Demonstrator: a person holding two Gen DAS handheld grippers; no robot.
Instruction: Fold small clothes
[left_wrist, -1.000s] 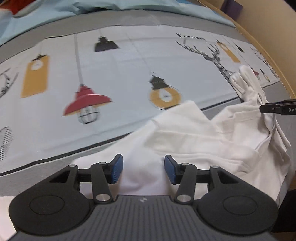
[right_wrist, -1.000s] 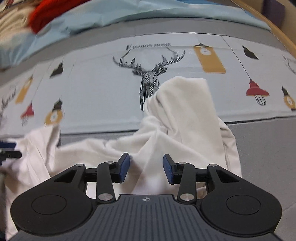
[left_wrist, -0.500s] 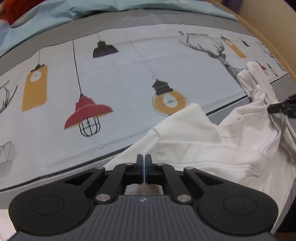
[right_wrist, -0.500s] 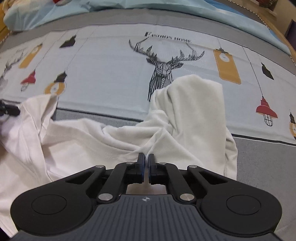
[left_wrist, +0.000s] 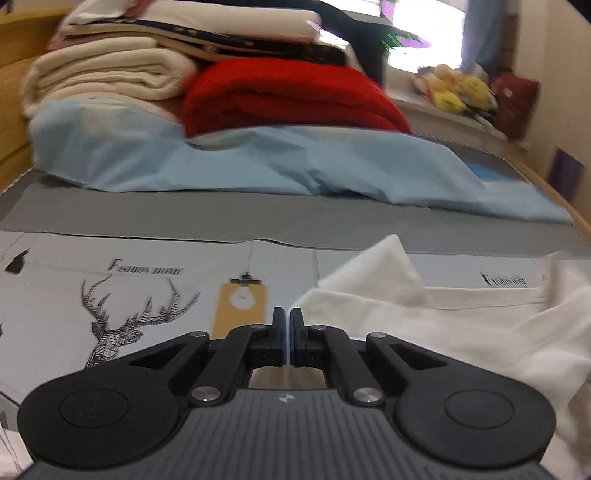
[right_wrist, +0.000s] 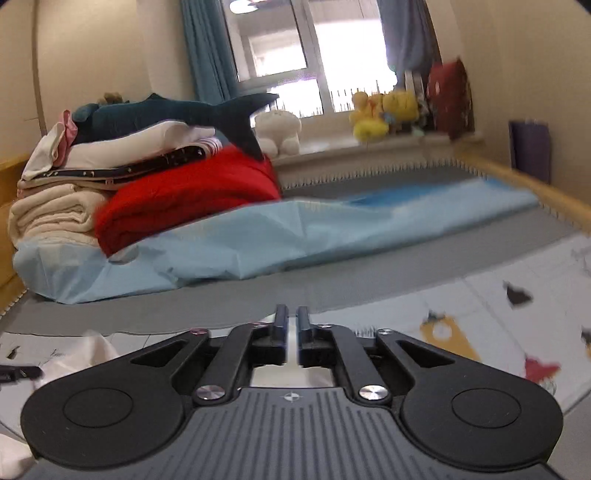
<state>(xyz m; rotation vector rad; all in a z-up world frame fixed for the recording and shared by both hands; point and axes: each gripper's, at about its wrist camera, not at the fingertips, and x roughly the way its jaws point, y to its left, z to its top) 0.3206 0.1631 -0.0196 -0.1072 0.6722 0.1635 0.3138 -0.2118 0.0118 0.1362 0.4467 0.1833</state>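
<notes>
Both grippers have risen and now face the far bedding; the left gripper (left_wrist: 286, 326) is clenched, apparently on the white shirt's (left_wrist: 461, 325) near edge; the right gripper (right_wrist: 292, 325), jaws just parting, shows a narrow gap, hold unclear; the shirt lies crumpled on the patterned sheet (left_wrist: 147, 280), so the fold seems underway.

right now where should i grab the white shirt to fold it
Probably the white shirt by its straight stitched edge, coming from the near side with jaws across the seam. That edge lies flat on the printed sheet, while the corner next to it peaks up, bunched.
</notes>
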